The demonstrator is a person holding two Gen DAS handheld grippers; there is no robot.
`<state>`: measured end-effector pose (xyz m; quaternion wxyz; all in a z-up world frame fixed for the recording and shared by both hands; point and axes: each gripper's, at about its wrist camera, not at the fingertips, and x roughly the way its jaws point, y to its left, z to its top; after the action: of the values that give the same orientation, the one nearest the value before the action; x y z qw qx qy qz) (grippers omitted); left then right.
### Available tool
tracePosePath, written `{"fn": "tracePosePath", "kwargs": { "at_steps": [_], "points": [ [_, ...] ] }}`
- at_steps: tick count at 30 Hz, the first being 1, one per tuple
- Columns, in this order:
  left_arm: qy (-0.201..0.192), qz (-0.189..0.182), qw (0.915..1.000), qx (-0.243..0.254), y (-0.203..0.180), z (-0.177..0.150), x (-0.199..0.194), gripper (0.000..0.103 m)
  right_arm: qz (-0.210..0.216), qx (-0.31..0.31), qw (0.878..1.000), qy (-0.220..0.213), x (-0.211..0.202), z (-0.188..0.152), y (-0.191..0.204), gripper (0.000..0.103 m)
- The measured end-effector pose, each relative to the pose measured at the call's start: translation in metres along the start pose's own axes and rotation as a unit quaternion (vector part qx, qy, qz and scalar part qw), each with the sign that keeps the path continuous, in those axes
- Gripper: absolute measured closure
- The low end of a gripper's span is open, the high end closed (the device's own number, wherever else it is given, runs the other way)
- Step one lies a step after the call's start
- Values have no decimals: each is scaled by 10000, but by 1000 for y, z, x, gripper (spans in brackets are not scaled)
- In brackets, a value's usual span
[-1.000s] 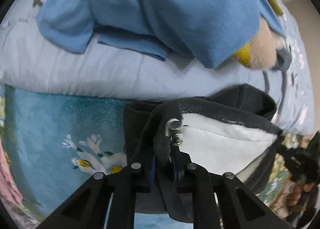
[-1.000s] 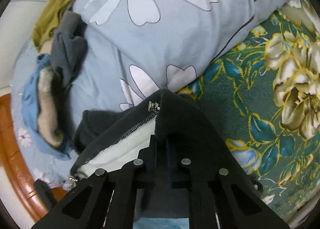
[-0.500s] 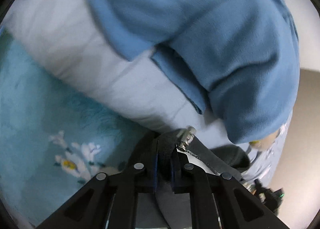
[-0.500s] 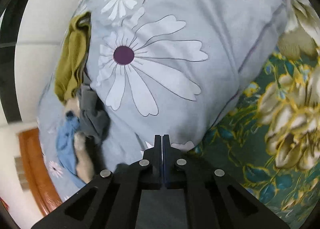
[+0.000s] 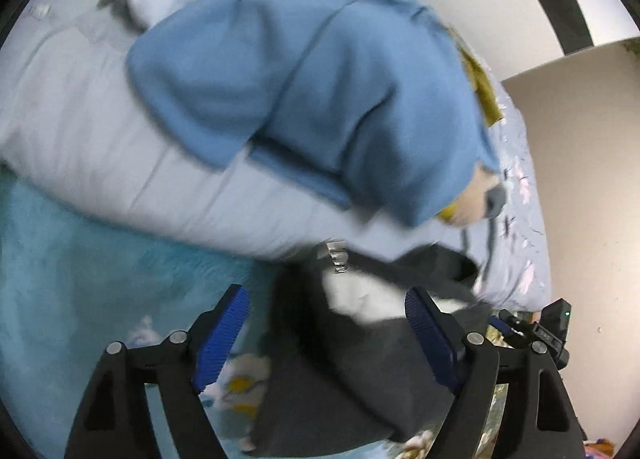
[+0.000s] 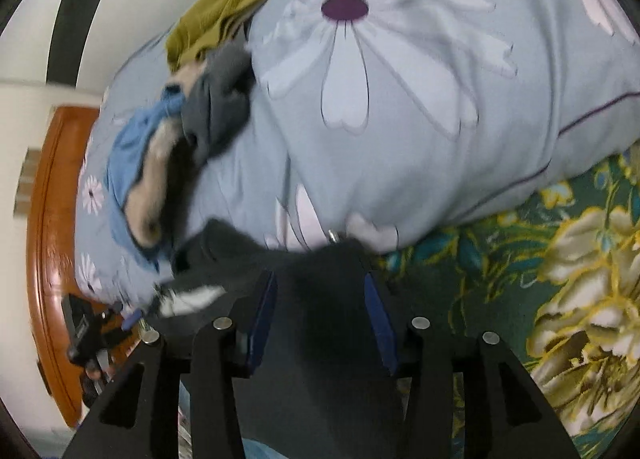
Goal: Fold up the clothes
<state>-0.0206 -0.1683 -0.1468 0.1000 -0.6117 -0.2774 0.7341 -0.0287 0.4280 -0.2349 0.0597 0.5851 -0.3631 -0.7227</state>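
Note:
A dark grey zip garment with a white lining (image 5: 360, 371) lies on the bed against the pale duvet, its metal zip pull (image 5: 336, 255) at the top edge. My left gripper (image 5: 326, 293) hovers over it. Its jaws are opening wide and the blue pads (image 5: 224, 331) stand clear of the cloth on both sides. In the right wrist view the same garment (image 6: 240, 251) lies under my right gripper (image 6: 320, 277). Those jaws are opening too, with the cloth loose between the pads (image 6: 262, 323).
A blue garment (image 5: 320, 91) is heaped on the pale duvet (image 5: 100, 139) with beige, grey and olive clothes (image 6: 224, 7). A flowered pillow (image 6: 440, 99) bulges behind the right gripper. Teal (image 5: 80, 267) and green flowered blankets (image 6: 560, 259) cover the near bed. A wooden bed board (image 6: 48, 219) lies left.
Both grippers were shut on the dark garment's zip edge and have now opened. The garment has dropped onto the bed. The left view has swung across the blue garment.

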Motion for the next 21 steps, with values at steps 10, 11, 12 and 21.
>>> {"fn": "tracePosePath", "kwargs": {
  "at_steps": [10,11,12,21],
  "points": [
    [390,-250,9989,91,-8,-38,79,19,-25,-46,9999,105,20,-5,1,71],
    [424,-212,9987,190,-11,-40,82,19,-58,-77,9999,120,20,-6,3,85],
    [446,-152,9985,283,-14,-42,85,20,-83,-95,9999,109,19,-6,5,89],
    [393,-293,9969,614,-24,-56,84,66,-4,-214,9994,-286,-10,4,21,97]
  ]
}}
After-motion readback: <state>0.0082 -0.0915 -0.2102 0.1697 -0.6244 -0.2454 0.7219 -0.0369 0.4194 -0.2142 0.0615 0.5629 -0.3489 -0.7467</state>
